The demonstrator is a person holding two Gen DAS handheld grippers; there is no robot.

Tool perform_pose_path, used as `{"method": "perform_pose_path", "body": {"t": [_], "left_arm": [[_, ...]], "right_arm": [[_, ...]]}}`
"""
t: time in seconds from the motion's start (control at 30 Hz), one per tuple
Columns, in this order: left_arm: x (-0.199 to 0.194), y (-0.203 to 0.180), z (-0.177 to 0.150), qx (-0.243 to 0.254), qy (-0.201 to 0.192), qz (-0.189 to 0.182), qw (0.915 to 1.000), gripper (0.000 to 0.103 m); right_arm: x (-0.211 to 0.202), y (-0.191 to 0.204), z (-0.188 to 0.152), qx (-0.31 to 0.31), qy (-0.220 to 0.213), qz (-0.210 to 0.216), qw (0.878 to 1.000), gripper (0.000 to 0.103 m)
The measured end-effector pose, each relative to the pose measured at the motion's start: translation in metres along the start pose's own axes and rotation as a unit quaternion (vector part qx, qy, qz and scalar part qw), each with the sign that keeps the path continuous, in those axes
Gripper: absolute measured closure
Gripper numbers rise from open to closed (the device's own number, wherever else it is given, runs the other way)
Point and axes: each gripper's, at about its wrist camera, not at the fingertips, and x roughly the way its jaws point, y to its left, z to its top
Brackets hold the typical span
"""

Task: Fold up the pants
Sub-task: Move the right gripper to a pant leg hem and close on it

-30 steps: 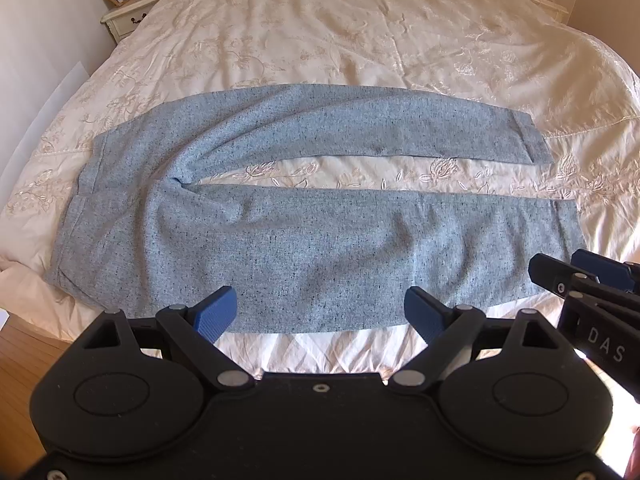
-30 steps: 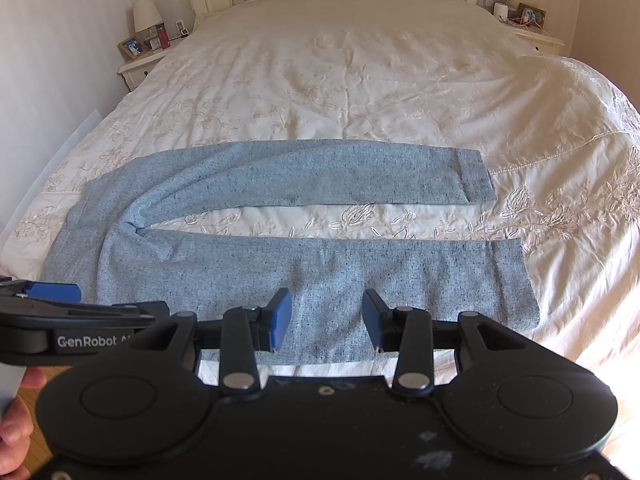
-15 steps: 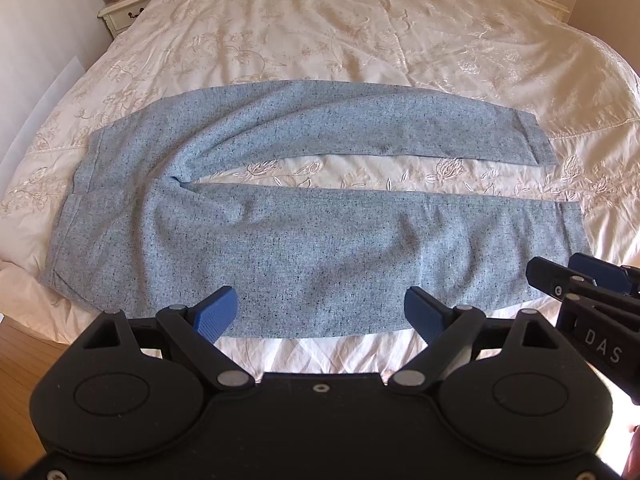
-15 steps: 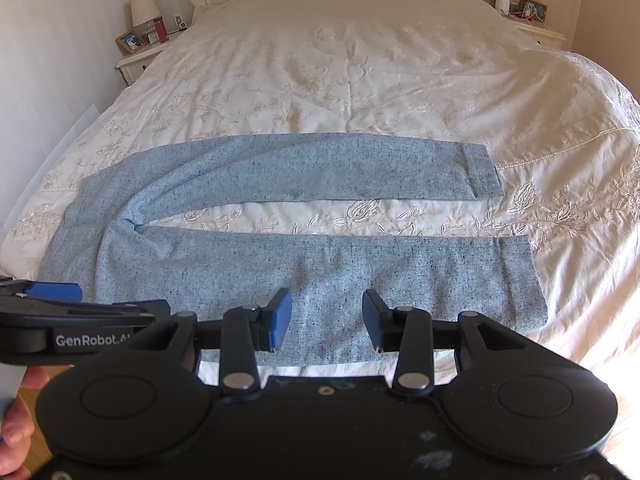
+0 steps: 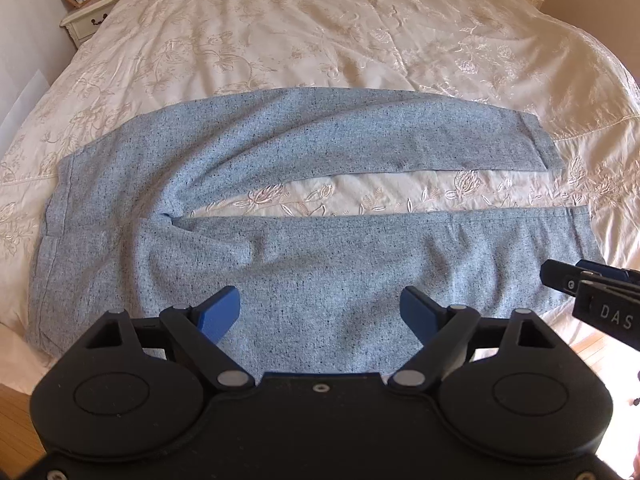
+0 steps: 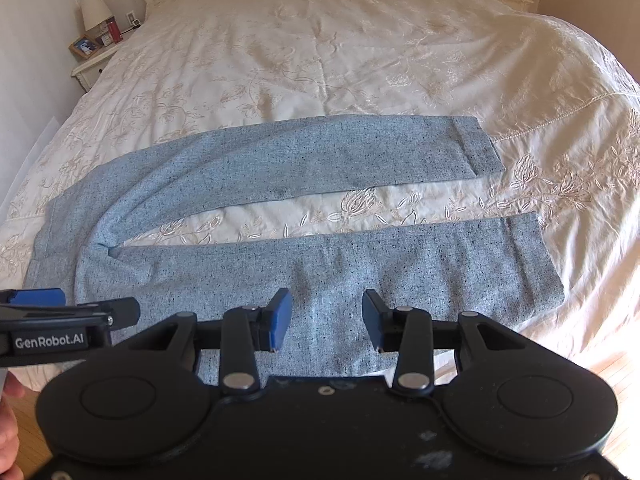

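Grey-blue pants (image 5: pixel 304 256) were seen spread flat along the bed's (image 5: pixel 360 60) near edge, closer than a second before, both the left gripper (image 5: pixel 320 314) and right gripper (image 6: pixel 326 320) brought nearer, jaws apart and empty, no fold yet begun.

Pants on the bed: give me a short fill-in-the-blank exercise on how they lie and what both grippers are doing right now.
1. The pants lie flat on the ____ bedspread.
2. Between the two legs a strip of ____ shows.
3. The fingers of the left gripper and the right gripper hold ____.
4. The waistband lies toward the nightstand with the ____ can.

Missing words: cream; bedspread; nothing; red
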Motion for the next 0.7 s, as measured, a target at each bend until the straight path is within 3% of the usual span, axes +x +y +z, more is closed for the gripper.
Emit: {"method": "perform_pose_path", "body": {"t": [0.17,0.3,0.47,0.7], "left_arm": [[0.023,0.023,0.011,0.035,-0.011,0.001,0.9993,0.022],[0.045,0.033,0.024,0.054,0.012,-0.017,0.9983,0.027],[0.064,0.036,0.051,0.052,0.021,-0.013,0.9983,0.027],[0.088,0.025,0.092,0.017,0.012,0.019,0.9996,0.025]], "right_arm": [[0.024,-0.002,0.014,0.036,0.012,-0.042,0.998,0.061],[0.043,-0.007,0.024,0.053,0.013,-0.073,0.996,0.061],[0.067,-0.019,0.051,0.065,0.01,-0.068,0.995,0.061],[0.126,-0.062,0.121,0.052,0.024,-0.066,0.996,0.062]]}}
